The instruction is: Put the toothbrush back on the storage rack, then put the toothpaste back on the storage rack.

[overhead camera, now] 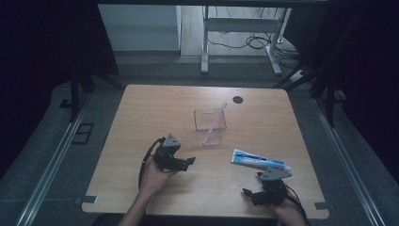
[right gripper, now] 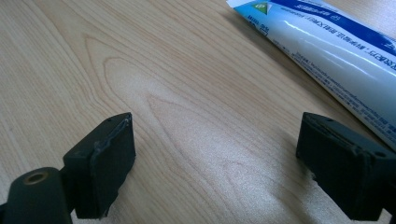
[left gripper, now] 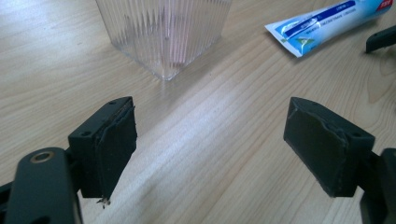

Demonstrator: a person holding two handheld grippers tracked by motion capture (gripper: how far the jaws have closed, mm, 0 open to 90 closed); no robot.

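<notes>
Toothpaste tube, glossy and flat-ended, lay on our woodgrain counter; both left claw and right claw gaped empty; ribbed clear cup nearby.

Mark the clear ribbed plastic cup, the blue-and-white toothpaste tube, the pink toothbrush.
clear ribbed plastic cup [overhead camera: 210, 128], high view, front wall
blue-and-white toothpaste tube [overhead camera: 256, 160], high view, mid body
pink toothbrush [overhead camera: 217, 117], high view, handle above rim
</notes>
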